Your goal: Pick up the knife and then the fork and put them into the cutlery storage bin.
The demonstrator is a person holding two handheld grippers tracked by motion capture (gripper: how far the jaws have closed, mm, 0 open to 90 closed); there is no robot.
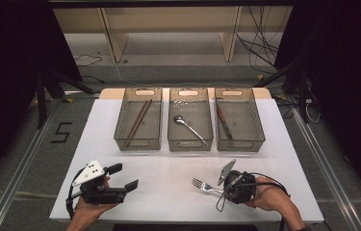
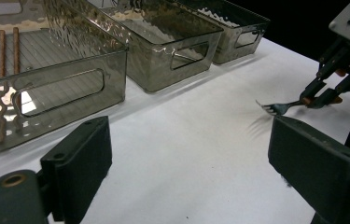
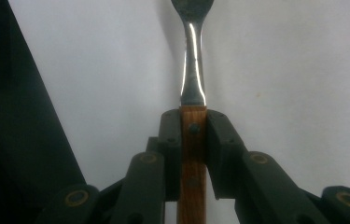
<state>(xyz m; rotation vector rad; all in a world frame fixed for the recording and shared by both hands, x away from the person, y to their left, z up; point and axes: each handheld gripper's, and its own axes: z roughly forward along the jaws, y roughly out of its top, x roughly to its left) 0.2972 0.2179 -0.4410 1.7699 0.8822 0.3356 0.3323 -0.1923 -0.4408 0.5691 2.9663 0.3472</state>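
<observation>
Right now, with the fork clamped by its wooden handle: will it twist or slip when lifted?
Probably stays put: the right gripper clamps the flat wooden handle of the fork squarely. It looks stiff, so no droop. The steel head overhangs far forward, so it may pivot slightly downward.

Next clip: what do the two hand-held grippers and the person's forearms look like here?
Both are black, with blocky flat jaws on linkage arms pinned with brass-coloured rivets. The left hand-held gripper carries a pale grey three-cornered plate dotted with small holes; the right hand-held gripper has a darker grey one. A black cable loops from each. The forearms are bare; no sleeves show.
</observation>
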